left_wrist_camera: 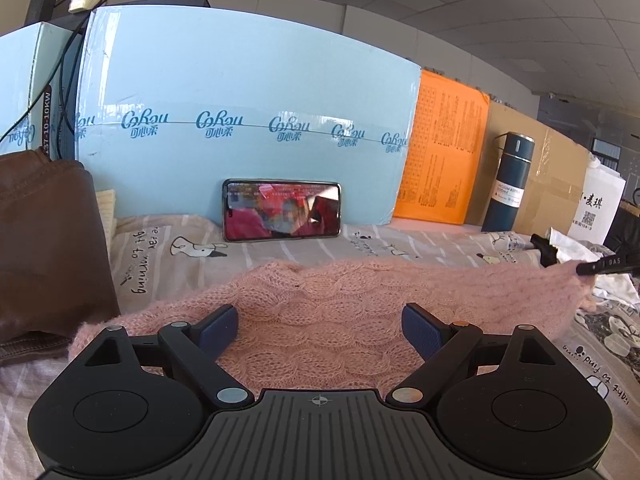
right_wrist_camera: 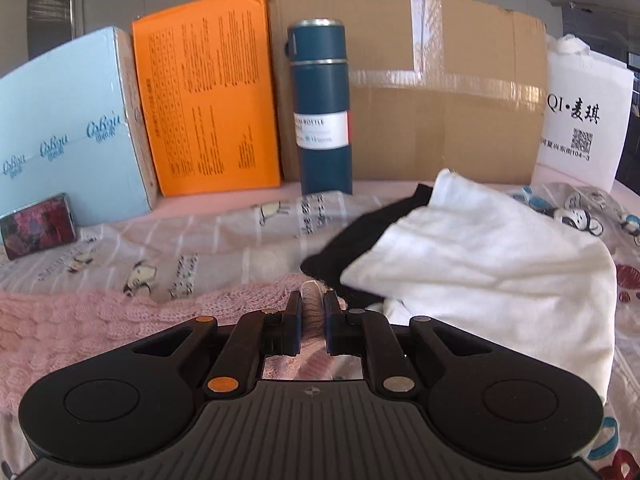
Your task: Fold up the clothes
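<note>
A pink cable-knit sweater [left_wrist_camera: 332, 304] lies stretched across the printed bedsheet [left_wrist_camera: 280, 248]. My left gripper [left_wrist_camera: 320, 326] stands open just over its near part, blue pads wide apart with knit between and below them. My right gripper [right_wrist_camera: 312, 320] is shut on a bunched end of the pink sweater [right_wrist_camera: 100, 328], lifted slightly off the sheet. In the left wrist view that right gripper's tip [left_wrist_camera: 592, 268] shows at the far right, pinching the sweater's end. A white garment [right_wrist_camera: 480, 264] lies over a black one [right_wrist_camera: 360, 236] just right of the right gripper.
A brown leather garment [left_wrist_camera: 48, 248] is piled at the left. A phone [left_wrist_camera: 282, 210] leans on a light blue box [left_wrist_camera: 240, 112]. An orange box [right_wrist_camera: 208, 96], dark teal bottle [right_wrist_camera: 322, 108], cardboard box [right_wrist_camera: 440, 80] and white bag [right_wrist_camera: 580, 120] line the back.
</note>
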Motion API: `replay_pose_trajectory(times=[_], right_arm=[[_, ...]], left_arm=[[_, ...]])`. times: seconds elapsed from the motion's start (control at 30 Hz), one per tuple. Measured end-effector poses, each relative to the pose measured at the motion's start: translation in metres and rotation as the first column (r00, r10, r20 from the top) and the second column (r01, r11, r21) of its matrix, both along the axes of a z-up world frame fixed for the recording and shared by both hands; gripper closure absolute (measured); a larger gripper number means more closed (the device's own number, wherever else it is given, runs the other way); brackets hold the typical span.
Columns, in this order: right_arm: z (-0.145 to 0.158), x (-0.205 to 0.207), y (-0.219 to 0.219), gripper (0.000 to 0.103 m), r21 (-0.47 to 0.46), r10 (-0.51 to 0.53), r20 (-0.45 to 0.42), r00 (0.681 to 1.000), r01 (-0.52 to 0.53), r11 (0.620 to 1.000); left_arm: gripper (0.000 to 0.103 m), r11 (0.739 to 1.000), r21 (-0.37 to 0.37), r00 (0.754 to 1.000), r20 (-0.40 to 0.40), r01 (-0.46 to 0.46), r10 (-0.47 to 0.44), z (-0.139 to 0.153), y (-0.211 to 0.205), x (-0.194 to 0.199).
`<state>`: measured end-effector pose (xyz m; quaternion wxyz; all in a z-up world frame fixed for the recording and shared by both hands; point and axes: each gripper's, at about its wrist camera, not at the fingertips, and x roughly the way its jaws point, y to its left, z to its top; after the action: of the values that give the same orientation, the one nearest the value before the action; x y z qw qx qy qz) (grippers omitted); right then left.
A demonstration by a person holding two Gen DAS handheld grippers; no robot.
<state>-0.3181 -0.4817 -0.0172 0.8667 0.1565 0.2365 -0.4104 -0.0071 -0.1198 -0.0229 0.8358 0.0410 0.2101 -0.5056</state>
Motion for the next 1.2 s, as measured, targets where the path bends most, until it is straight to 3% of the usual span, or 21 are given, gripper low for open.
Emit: replay_pose_trajectory(times=[0.17,0.27,0.3,0.33,0.4,0.5,0.6,0.73,0.9,0.97,1.03,1.1,1.2], right_arm=[[-0.004,-0.009,0.009,0.09,0.03,-0.028,-0.021,0.999,0.029,0.999],[0.004,-0.019,0.015,0.057,0.076,-0.084,0.037,0.996,0.081,0.994],[0.008,-0.024,0.019,0.034,0.115,-0.097,0.08,0.992,0.087,0.989],[0.011,-0.029,0.022,0.023,0.155,-0.111,0.122,0.986,0.092,0.984],[0.012,-0.034,0.028,0.023,0.257,-0.109,0.205,0.973,0.054,0.965],[0.006,-0.033,0.032,0.021,0.426,-0.077,0.332,0.94,-0.076,0.901],[-0.011,-0.017,0.026,0.022,0.536,-0.117,0.315,0.942,-0.075,0.841],[-0.027,-0.003,0.015,0.025,0.552,-0.177,0.353,0.919,-0.052,0.833],[-0.026,0.017,0.009,0.03,0.441,-0.177,0.357,0.917,0.001,0.897],[-0.032,0.026,0.005,0.042,0.401,-0.174,0.335,0.926,0.027,0.916],[-0.037,0.03,0.004,0.078,0.371,-0.17,0.321,0.932,0.042,0.928],[-0.039,0.029,0.006,0.087,0.345,-0.163,0.323,0.932,0.044,0.938],[-0.023,0.015,0.016,0.089,0.27,-0.142,0.393,0.909,0.034,0.962]], left_arm=[[0.012,1.0,-0.007,1.0,0.006,-0.006,0.006,0.001,0.001,-0.001],[0.012,1.0,-0.022,1.0,0.003,-0.017,0.017,0.003,0.004,0.0],[0.012,0.999,-0.028,1.0,0.001,-0.022,0.022,0.003,0.005,0.0],[0.012,0.999,-0.031,1.0,-0.003,-0.023,0.023,0.003,0.005,0.001],[0.012,0.999,-0.032,1.0,-0.006,-0.022,0.022,0.003,0.005,0.001],[0.012,0.999,-0.035,1.0,-0.008,-0.018,0.018,0.003,0.006,0.001],[0.012,0.999,-0.042,1.0,-0.01,-0.019,0.018,0.003,0.007,0.001],[0.012,0.998,-0.031,0.999,-0.019,-0.047,0.047,0.001,0.007,0.005],[0.012,0.996,-0.011,0.995,-0.029,-0.093,0.093,-0.002,0.007,0.01],[0.012,0.995,-0.008,0.995,-0.032,-0.099,0.099,-0.003,0.007,0.012],[0.012,0.995,-0.007,0.994,-0.031,-0.101,0.101,-0.004,0.007,0.012],[0.012,0.995,-0.011,0.995,-0.027,-0.1,0.1,-0.004,0.008,0.012],[0.012,0.996,-0.028,0.996,-0.025,-0.09,0.09,-0.003,0.01,0.012]])
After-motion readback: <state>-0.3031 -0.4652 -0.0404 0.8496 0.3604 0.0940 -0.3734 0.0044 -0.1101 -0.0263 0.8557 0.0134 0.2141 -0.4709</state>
